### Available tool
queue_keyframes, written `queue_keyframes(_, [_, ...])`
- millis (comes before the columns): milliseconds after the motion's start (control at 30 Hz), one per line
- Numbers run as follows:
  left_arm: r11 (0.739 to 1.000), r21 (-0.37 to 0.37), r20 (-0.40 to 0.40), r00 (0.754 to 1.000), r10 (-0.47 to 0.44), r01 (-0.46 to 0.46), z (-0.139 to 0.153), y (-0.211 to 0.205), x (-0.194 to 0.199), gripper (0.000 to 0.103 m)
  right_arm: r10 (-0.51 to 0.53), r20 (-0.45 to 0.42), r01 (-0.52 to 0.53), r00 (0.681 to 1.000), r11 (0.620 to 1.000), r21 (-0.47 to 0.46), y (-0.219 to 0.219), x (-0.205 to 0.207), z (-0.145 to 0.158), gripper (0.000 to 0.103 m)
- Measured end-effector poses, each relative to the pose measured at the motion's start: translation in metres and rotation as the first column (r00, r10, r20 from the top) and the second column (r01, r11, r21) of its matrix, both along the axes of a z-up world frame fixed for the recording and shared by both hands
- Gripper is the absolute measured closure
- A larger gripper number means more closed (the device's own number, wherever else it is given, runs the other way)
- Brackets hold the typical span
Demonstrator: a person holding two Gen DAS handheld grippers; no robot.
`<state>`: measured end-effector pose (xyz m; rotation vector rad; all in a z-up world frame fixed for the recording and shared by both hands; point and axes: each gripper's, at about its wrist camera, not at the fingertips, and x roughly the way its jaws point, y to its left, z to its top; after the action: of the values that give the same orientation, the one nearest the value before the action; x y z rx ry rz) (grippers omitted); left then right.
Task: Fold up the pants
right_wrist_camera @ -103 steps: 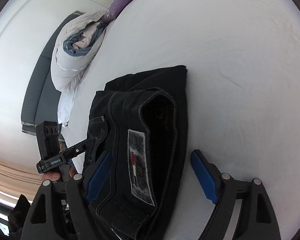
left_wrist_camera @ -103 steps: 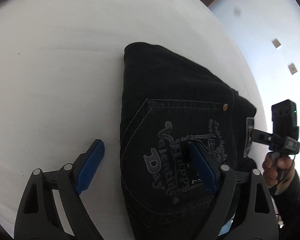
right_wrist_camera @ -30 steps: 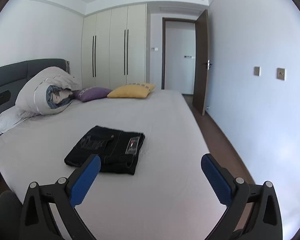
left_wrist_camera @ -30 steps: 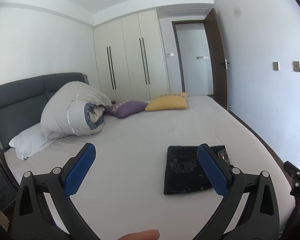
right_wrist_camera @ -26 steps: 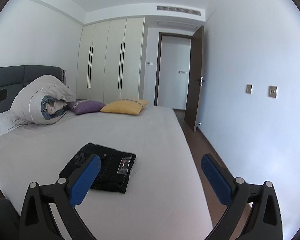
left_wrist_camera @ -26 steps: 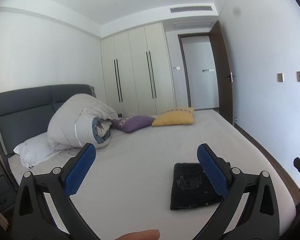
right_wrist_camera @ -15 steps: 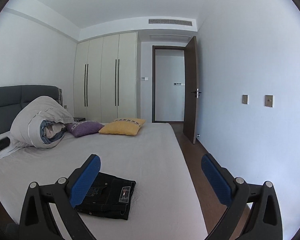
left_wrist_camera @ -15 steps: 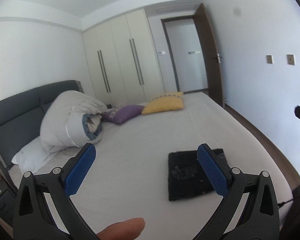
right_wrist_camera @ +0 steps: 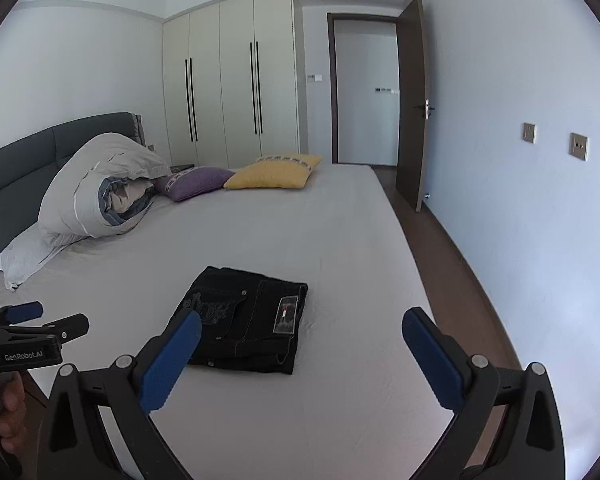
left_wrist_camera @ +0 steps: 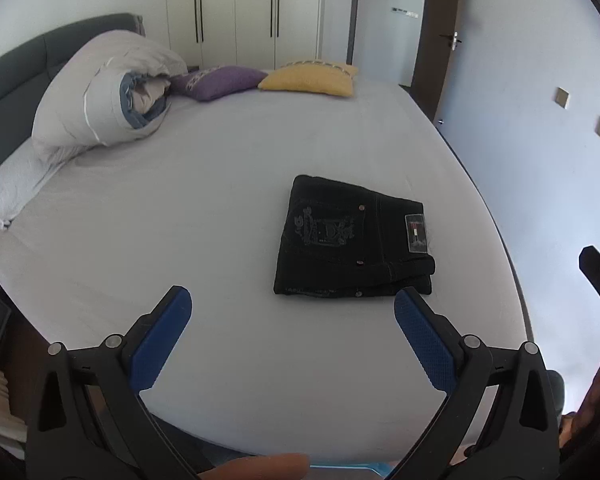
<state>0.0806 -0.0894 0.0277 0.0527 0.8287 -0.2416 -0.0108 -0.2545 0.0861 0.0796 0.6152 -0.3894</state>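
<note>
Black pants (left_wrist_camera: 352,240) lie folded into a flat rectangle on the white bed (left_wrist_camera: 180,240), back pocket and waist label facing up. They also show in the right wrist view (right_wrist_camera: 244,324). My left gripper (left_wrist_camera: 292,320) is open and empty, held above the bed's near edge, well short of the pants. My right gripper (right_wrist_camera: 300,340) is open and empty, also back from the pants. The left gripper shows at the left edge of the right wrist view (right_wrist_camera: 24,320).
A rolled duvet (left_wrist_camera: 100,92) and a white pillow (left_wrist_camera: 16,184) lie at the head of the bed by the grey headboard. A purple cushion (left_wrist_camera: 220,80) and a yellow cushion (left_wrist_camera: 312,78) sit at the far side. Wardrobes, an open door (right_wrist_camera: 410,100) and a wall lie beyond.
Both grippers have let go of the pants and pulled far back from them. Over the last second the left view tilted down toward the bed; the pants stayed put.
</note>
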Motion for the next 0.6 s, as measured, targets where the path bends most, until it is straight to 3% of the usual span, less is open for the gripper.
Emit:
queue_keyframes(333, [0.999, 0.032, -0.009, 0.999, 0.035, -0.034, -0.007, 0.01, 0.01, 0.0, -0.058, -0.176, 0.068, 0.983, 0.996, 0.052, -0.002, 0.019, -0.031, 0.0])
queue_keyframes(600, [0.999, 0.045, -0.022, 0.999, 0.031, -0.03, -0.012, 0.009, 0.014, 0.0, -0.06, -0.217, 0.077, 0.974, 0.994, 0.072, 0.002, 0.026, -0.036, 0.0])
